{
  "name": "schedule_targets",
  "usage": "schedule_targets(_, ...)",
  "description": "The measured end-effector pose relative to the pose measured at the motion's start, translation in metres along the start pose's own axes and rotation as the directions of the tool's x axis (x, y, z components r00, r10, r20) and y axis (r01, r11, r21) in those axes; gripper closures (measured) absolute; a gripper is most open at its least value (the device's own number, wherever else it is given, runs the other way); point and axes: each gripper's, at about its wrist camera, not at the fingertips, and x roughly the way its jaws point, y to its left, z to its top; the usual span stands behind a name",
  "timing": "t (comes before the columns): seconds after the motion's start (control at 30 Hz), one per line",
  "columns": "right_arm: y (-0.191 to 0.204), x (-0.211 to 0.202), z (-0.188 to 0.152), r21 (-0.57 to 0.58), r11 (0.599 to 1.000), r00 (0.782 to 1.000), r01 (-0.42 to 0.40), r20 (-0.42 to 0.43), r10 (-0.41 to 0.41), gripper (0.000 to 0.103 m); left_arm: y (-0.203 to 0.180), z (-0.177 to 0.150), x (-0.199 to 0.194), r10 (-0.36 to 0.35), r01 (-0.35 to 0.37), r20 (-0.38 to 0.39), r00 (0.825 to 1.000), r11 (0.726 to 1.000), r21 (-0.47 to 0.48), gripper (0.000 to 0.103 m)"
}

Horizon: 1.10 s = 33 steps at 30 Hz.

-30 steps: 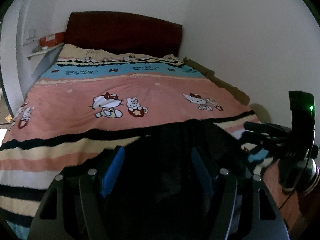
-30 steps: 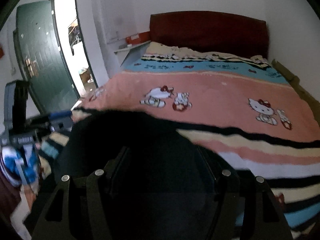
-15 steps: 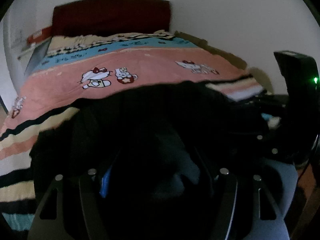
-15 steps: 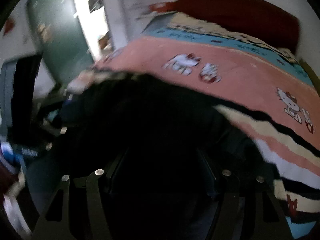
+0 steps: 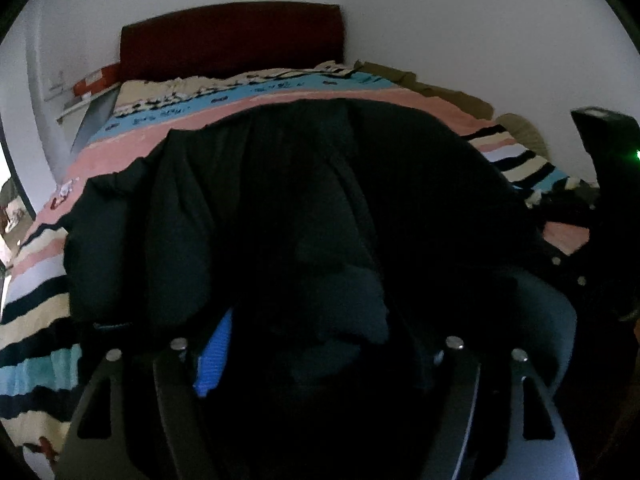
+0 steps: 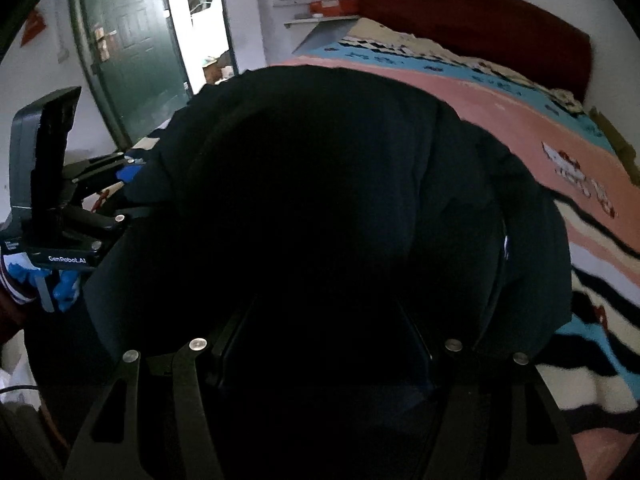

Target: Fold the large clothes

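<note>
Black jacket (image 5: 320, 200) spread over the near half of the bed (image 5: 132, 148), bunched between both grippers. Left gripper (image 5: 316, 360) just widened, cloth between the fingers; right gripper (image 6: 320, 344) grip impossible to tell. Lower evenly, smooth toward the headboard (image 5: 232, 36), release last

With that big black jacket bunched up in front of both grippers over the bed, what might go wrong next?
1. The black jacket lies puffed and bunched over the striped blanket, so a fold may come out lopsided.
2. The left gripper has just been opening with cloth between its fingers; that side may slip free.
3. The jacket hides the right gripper, so its hold is hard to judge.
</note>
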Motion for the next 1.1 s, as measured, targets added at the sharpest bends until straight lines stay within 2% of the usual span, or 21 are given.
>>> schedule_targets(0.2, -0.018, 0.046, 0.016, 0.07, 0.998, 0.999, 0.001, -0.036, 0.001, 0.037, 0.008, 0.014, 0.04, 0.069, -0.069, -0.019, 0.997, 0.998, -0.009, 0.027)
schedule_targets(0.37, -0.03, 0.065, 0.021, 0.094, 0.996, 0.999, 0.001, -0.044, 0.003, 0.037, 0.013, 0.023, 0.059, 0.087, -0.088, -0.042, 0.995, 0.996, -0.023, 0.027)
schedule_targets(0.5, -0.028, 0.059, 0.03, 0.103, 0.995, 0.998, 0.018, -0.07, -0.011, 0.037, 0.015, 0.032, 0.049, 0.073, -0.077, -0.078, 0.994, 0.996, -0.045, 0.027)
schedule_targets(0.57, -0.026, 0.046, 0.031, 0.117, 0.993, 0.997, 0.015, -0.073, -0.007, 0.038, 0.013, 0.036, 0.03, 0.057, -0.061, -0.062, 0.996, 0.996, -0.072, 0.028)
schedule_targets(0.67, -0.019, 0.019, 0.03, 0.113, 0.994, 1.0, 0.004, -0.019, -0.002, 0.038, 0.002, 0.035, 0.002, 0.03, -0.031, -0.016, 0.999, 0.998, -0.062, 0.028)
schedule_targets(0.8, -0.009, -0.001, 0.027, 0.096, 0.995, 0.999, -0.022, 0.027, 0.019, 0.038, -0.014, 0.024, -0.003, 0.02, -0.021, -0.029, 0.999, 0.999, -0.034, 0.028)
schedule_targets(0.87, -0.005, 0.004, 0.024, 0.083, 0.996, 1.0, -0.025, 0.015, 0.023, 0.038, -0.015, 0.016, 0.009, 0.039, -0.041, -0.062, 0.997, 0.999, -0.034, 0.028)
schedule_targets(0.93, -0.01, 0.019, 0.02, 0.094, 0.995, 1.0, -0.021, -0.018, 0.022, 0.038, -0.012, 0.011, 0.018, 0.036, -0.04, -0.066, 0.997, 0.998, -0.057, 0.027)
schedule_targets(1.1, -0.019, 0.047, 0.013, 0.112, 0.994, 0.999, -0.014, -0.043, 0.019, 0.037, -0.015, 0.004, 0.032, 0.061, -0.064, -0.071, 0.996, 0.997, -0.04, 0.027)
